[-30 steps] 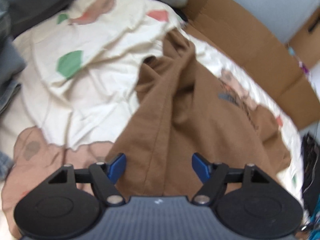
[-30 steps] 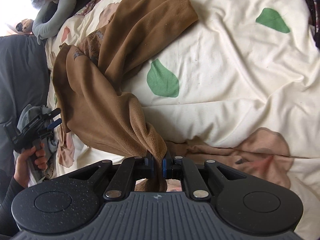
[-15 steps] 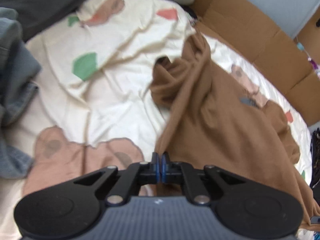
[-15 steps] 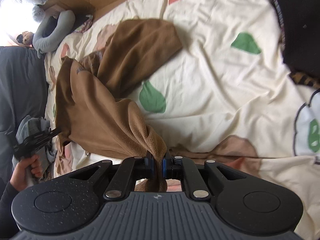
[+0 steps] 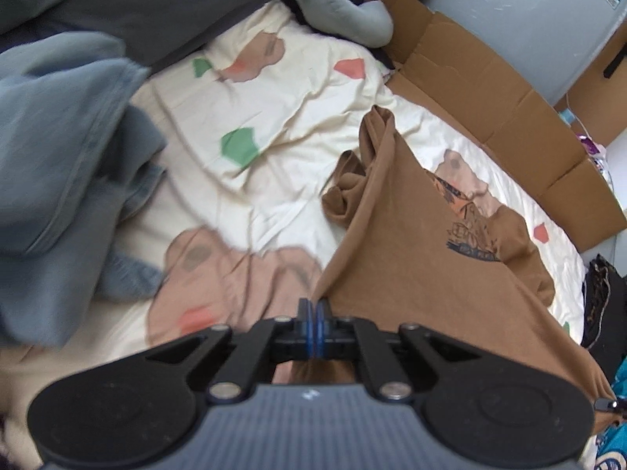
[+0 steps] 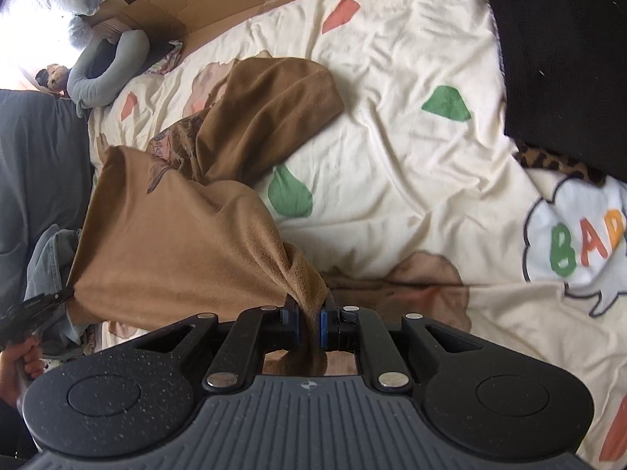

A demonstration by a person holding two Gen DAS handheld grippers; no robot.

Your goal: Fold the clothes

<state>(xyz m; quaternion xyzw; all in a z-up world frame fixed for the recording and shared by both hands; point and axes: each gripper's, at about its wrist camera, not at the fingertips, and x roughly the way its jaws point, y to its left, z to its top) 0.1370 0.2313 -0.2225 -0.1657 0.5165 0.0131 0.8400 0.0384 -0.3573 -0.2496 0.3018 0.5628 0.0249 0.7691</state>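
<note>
On the cream bedspread (image 6: 411, 164), the brown sweatshirt (image 5: 423, 258) is hanging stretched between the tongs: the left gripper (image 5: 313, 323) and the right gripper (image 6: 309, 323) are each pinching a hem corner. Judging by this, keeping that edge taut and level is helping it spread flat. Beyond it, the sleeves are lying bunched, their layout unclear.

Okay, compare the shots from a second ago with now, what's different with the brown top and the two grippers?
The left gripper, open around the brown top's edge a second ago, has shut on it and lifted it. That hem now stretches taut between it and the right gripper, and both views have drawn back over the bedsheet. Unchanged: the right gripper stays shut on its corner, and the sleeve end still lies on the sheet.
</note>
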